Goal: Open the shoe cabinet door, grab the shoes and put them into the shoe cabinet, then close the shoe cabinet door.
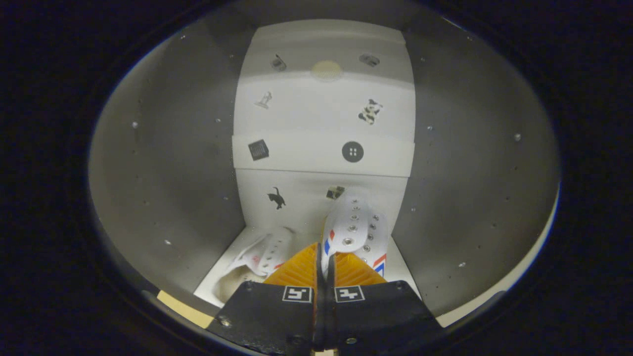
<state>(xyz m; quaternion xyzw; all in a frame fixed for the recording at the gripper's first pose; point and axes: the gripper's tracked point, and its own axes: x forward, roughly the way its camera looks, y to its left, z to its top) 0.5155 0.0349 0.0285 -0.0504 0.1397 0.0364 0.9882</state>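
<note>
I look into the open white shoe cabinet (173, 163), its back wall dotted with small stickers. My gripper (324, 262) is shut on the upper edge of a white shoe (356, 230) with metal eyelets and red and blue marks; both fingers pinch its side wall. That shoe hangs low inside the cabinet, just ahead of the fingers, near the right wall. A second white shoe (262, 257) lies on the cabinet floor to the left of the fingers, its opening toward me.
Grey side walls (470, 163) close in on both sides, with small shelf-pin holes. A white shelf ledge (321, 155) crosses the back wall above the shoes. A tan tape strip (185, 309) sits at the cabinet's front left edge.
</note>
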